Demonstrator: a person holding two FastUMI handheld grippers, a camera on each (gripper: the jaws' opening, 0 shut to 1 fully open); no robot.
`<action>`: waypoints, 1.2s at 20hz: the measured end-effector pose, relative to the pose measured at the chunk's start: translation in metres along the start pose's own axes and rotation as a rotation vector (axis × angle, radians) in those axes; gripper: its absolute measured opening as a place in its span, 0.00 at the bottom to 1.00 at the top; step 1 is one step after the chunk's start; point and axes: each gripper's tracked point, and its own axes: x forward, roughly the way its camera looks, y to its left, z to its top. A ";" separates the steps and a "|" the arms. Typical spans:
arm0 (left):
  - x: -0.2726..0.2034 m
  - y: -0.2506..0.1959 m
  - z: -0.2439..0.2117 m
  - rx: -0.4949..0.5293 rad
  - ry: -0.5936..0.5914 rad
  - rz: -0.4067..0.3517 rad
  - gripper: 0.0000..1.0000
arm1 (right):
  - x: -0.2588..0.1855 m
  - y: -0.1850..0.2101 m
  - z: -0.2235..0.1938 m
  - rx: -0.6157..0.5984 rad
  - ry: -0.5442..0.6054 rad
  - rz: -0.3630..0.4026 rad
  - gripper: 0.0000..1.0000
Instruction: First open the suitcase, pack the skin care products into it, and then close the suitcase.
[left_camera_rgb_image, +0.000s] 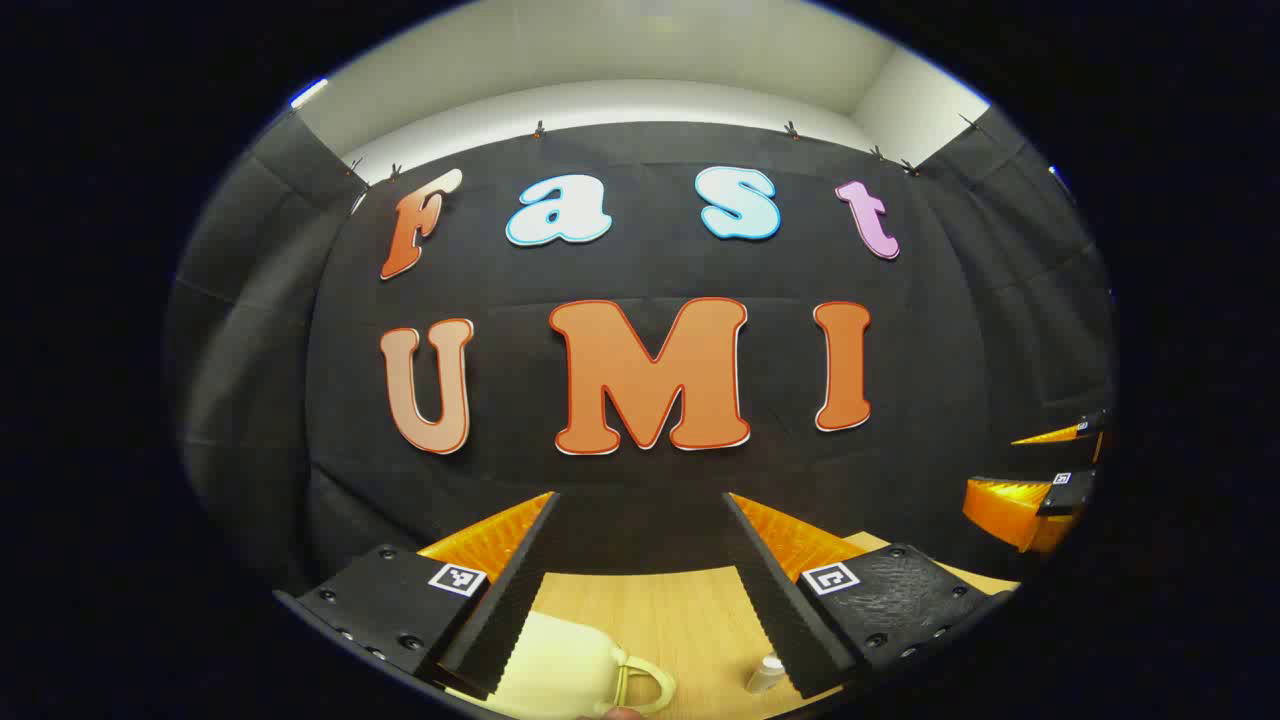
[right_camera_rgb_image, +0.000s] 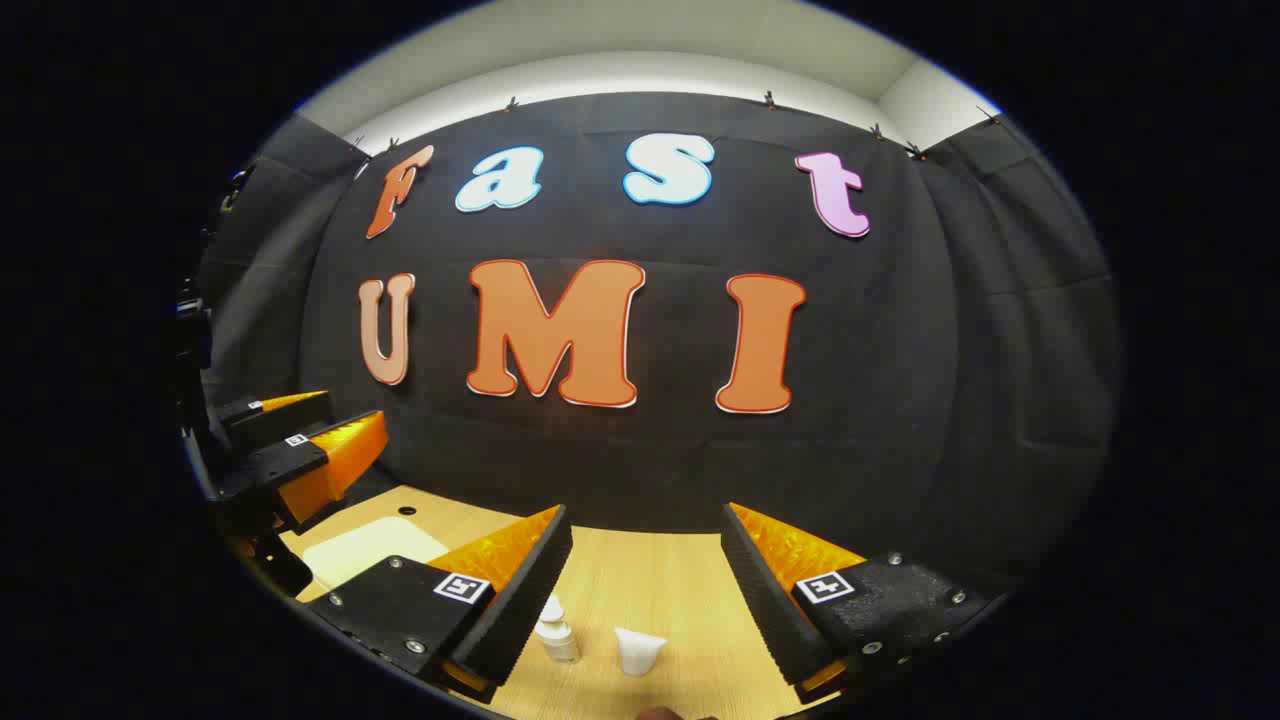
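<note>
Two tools hang above the desk (right_camera_rgb_image: 650, 575), fingers spread wide, holding nothing. Below the left tool (left_camera_rgb_image: 640, 590) lies the cream suitcase (left_camera_rgb_image: 555, 665), closed and flat, its handle (left_camera_rgb_image: 645, 685) pointing toward a small bottle (left_camera_rgb_image: 765, 672). Below the right tool (right_camera_rgb_image: 645, 600), a bottle (right_camera_rgb_image: 556, 632) and a tube (right_camera_rgb_image: 638, 650) stand upright, near each other.

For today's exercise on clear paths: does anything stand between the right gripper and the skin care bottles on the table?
Nothing visible does. The right gripper is open, and the small bottle and white tube stand on bare wooden table just below the gap between its fingers. The pale suitcase lies off to the side.
</note>
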 end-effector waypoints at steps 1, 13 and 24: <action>-0.001 -0.002 0.000 -0.010 0.001 -0.007 1.00 | 0.000 -0.003 0.001 -0.009 0.001 -0.006 0.95; -0.002 -0.002 -0.003 0.017 -0.001 -0.022 1.00 | 0.009 0.019 -0.010 0.000 -0.016 0.046 0.96; -0.001 0.019 -0.010 -0.004 0.006 0.060 1.00 | 0.018 0.016 -0.018 0.017 -0.002 0.022 0.96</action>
